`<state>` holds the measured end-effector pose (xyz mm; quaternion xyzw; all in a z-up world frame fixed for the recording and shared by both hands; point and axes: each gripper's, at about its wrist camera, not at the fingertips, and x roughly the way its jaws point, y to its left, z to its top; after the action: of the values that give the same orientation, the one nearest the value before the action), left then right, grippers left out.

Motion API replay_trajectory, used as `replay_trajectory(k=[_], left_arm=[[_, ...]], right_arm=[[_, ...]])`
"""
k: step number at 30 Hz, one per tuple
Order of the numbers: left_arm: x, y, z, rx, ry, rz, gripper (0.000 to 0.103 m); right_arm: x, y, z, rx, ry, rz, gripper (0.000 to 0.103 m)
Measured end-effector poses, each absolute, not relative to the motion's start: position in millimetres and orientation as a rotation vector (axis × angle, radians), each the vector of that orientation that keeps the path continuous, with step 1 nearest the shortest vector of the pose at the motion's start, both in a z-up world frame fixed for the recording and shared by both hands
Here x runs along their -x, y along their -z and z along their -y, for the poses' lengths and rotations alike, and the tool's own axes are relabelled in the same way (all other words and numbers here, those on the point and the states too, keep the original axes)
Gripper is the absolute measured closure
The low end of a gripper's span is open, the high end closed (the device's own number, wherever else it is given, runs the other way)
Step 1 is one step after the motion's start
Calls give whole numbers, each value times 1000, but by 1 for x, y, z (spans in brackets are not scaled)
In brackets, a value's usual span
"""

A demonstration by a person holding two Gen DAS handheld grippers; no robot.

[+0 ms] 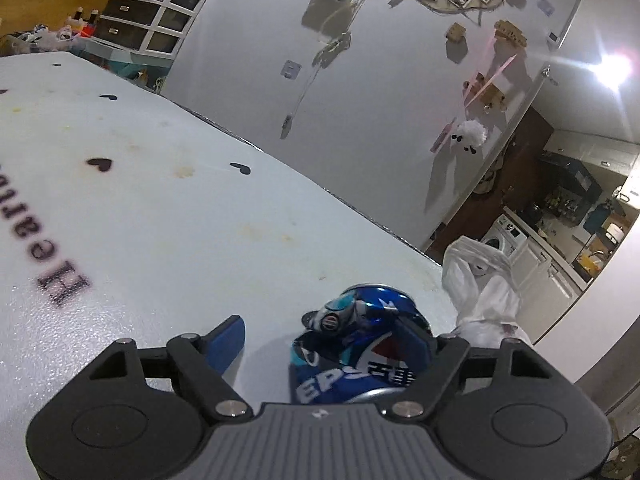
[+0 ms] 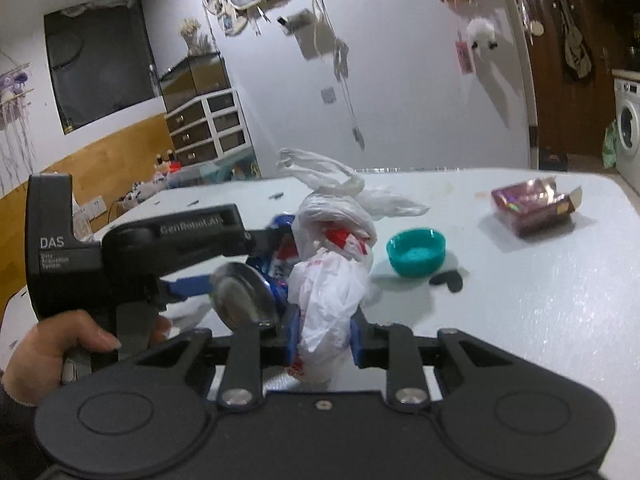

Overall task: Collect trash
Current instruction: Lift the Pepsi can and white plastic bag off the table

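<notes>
A crushed blue Pepsi can (image 1: 360, 344) lies on the white table (image 1: 160, 220) between the fingers of my left gripper (image 1: 324, 332). It rests against the right pad, and a gap shows between it and the left pad (image 1: 228, 340), so the jaws stand open around it. In the right wrist view the can's silver bottom (image 2: 244, 296) faces the camera beside the left gripper (image 2: 232, 264), which a hand (image 2: 60, 352) holds. My right gripper (image 2: 325, 340) is shut on a white plastic bag (image 2: 324, 300) with red print. The bag (image 1: 484, 292) stands just right of the can.
A teal bottle cap (image 2: 416, 252) lies open side up right of the bag. An opened purple carton (image 2: 532, 208) sits further back right. The table's far edge (image 2: 440, 170) runs along a white wall. A washing machine (image 2: 628, 128) stands at the right.
</notes>
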<state>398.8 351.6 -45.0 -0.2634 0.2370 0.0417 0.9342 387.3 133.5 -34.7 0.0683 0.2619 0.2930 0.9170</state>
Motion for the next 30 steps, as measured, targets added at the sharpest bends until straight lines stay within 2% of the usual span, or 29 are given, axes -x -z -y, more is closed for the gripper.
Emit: replay_trajectory(k=[1,3,7,14,20,30], left_arm=[[-400,46,-351,543,-78,-484,26],[-401,47,-350,568,-44,-491,37],[-404,52,-350,668,54,-519,45],[-402,49,-335,626,81,-534,48],[-392,40,-321,609,130,-534,57],[-381,38,-298,579,236,-538,61]], right_arm=[[-388,35,-133,-146,-607,-544,77],[-388,37,-133,-148,-613,-556,77],[-388,39,-134,-149,-620,-570,77],[-385,38,-128,-136,-596,-571,78],[-381,38,-119,-137,-565,-572,78],[-379,33,-96,-161,-521,-524,79]])
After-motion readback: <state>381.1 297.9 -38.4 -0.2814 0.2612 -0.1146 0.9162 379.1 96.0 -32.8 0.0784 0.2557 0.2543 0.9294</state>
